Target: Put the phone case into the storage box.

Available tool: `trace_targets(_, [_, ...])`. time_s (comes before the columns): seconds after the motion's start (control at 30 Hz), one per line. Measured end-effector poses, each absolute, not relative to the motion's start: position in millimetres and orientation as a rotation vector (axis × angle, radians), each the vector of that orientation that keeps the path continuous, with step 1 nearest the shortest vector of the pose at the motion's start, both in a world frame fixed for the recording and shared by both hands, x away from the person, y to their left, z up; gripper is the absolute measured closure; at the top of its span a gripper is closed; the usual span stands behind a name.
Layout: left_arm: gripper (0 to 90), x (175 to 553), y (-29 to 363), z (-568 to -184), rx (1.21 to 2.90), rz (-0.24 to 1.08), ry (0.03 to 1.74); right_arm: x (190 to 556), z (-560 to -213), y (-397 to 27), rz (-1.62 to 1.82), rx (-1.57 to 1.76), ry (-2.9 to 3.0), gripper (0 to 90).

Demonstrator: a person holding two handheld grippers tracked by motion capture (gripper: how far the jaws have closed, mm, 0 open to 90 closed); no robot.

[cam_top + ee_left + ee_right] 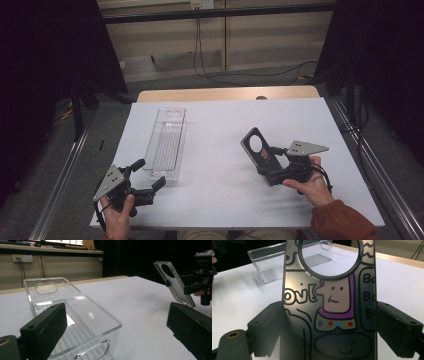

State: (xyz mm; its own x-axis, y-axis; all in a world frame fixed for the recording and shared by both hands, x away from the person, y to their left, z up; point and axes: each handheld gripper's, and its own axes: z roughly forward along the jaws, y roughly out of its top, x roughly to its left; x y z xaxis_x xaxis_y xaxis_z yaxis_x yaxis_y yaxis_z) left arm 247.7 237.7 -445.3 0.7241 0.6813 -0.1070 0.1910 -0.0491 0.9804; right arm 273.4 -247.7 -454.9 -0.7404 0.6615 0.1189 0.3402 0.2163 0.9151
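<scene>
1. Broadly, the white table (220, 130) spans the middle of the high view; everything in play sits on or just above it.
2. Clear plastic tray (166, 142), left of centre in the high view, long and narrow, ribbed floor, handle cut-outs at both ends. Empty as far as I can see. Judged rigid but light; likely to skate on the smooth surface if nudged.
3. Phone case (259, 152), right of centre in the high view, held tilted above the table, well apart from the tray. In the right gripper view (329, 300) it rises up the middle of the frame, cartoon print facing the camera, large round camera hole at top.
4. Handling judgement for the case: very light, thin shell, probably somewhat flexible and glossy, so it could bow or slip under a hard squeeze. Best held across its long side edges in the lower half, away from the weak ring around the hole.
5. Right gripper (280, 167): clamped on the case's two side edges, low down.
6. Left gripper (150, 180): lower left of the high view, jaws wide apart, nothing between them, just beside the tray's near end.
</scene>
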Motion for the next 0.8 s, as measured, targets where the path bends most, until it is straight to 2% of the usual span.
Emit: trace_targets(0.8, [2.8, 254.2, 195.2, -440.1, 1.679, 0.228, 0.547, 259.3, -453.5, -232.3, 1.700, 0.772, 2.292, 12.2])
